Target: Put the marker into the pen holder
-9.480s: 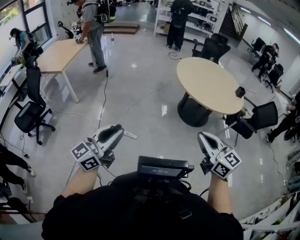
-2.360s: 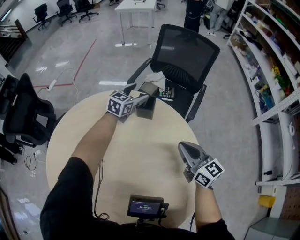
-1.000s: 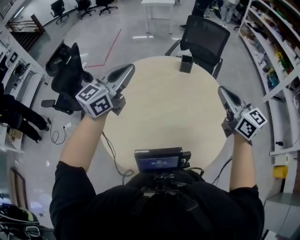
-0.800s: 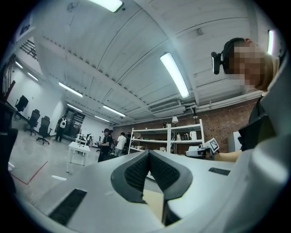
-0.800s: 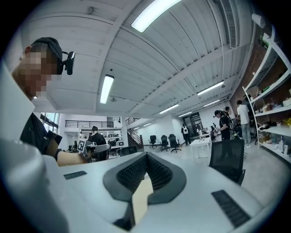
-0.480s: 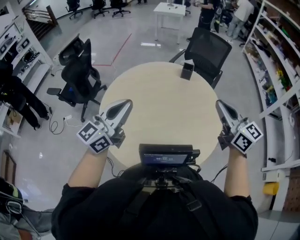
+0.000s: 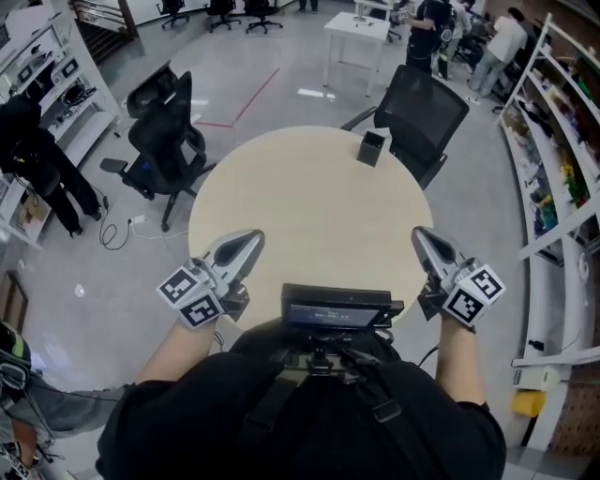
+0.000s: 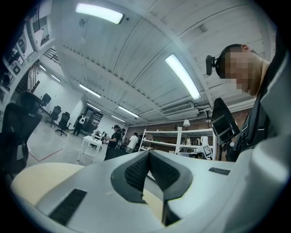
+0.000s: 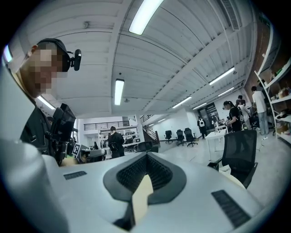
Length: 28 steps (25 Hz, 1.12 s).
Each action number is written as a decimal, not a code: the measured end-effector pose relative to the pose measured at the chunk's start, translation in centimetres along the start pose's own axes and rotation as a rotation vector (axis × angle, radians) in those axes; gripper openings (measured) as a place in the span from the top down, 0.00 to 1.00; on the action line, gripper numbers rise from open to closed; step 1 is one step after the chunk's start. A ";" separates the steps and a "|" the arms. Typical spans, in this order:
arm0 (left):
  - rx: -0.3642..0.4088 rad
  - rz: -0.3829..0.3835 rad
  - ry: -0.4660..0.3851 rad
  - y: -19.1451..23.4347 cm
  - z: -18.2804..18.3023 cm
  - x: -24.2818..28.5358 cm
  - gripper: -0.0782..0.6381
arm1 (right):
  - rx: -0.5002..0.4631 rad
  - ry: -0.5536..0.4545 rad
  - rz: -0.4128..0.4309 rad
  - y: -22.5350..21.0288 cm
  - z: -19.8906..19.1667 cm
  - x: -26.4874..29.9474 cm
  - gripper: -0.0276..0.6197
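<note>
The black pen holder (image 7: pixel 372 147) stands at the far edge of the round beige table (image 7: pixel 309 216). No marker shows in any view, and I cannot see inside the holder. My left gripper (image 7: pixel 251 241) hovers over the table's near left edge, shut and empty. Over the near right edge my right gripper (image 7: pixel 419 235) is also shut with nothing in it. In the left gripper view the jaws (image 8: pixel 148 157) meet with only the table (image 8: pixel 36 173) below them. The right gripper view shows closed jaws (image 9: pixel 146 159) pointing across the room.
A black mesh chair (image 7: pixel 424 111) stands just behind the pen holder, and another black chair (image 7: pixel 167 131) is left of the table. Shelves (image 7: pixel 562 178) line the right side. A screen device (image 7: pixel 339 310) sits at my chest. People stand by a white table (image 7: pixel 361 26).
Both grippers have come down and back toward my body, from the table's sides to its near edge. The table and pen holder now look a little farther off. Both stay shut.
</note>
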State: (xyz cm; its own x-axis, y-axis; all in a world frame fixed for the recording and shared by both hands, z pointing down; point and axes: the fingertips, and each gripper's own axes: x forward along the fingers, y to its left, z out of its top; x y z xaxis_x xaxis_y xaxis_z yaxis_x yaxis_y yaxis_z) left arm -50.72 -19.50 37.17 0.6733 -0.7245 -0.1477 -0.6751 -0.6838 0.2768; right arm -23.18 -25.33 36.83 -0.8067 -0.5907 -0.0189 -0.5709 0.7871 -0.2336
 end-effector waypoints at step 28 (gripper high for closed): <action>0.009 -0.012 -0.041 -1.2 1.8 -0.3 0.89 | -0.016 0.005 0.100 2.1 0.8 2.4 0.95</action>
State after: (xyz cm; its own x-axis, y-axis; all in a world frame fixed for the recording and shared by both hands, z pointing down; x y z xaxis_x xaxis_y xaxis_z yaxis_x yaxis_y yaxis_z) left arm -50.68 -18.62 35.20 0.6685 -0.7189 -0.1904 -0.6698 -0.6933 0.2658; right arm -26.21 -25.22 35.48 -0.8604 -0.5083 -0.0363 -0.4901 0.8448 -0.2149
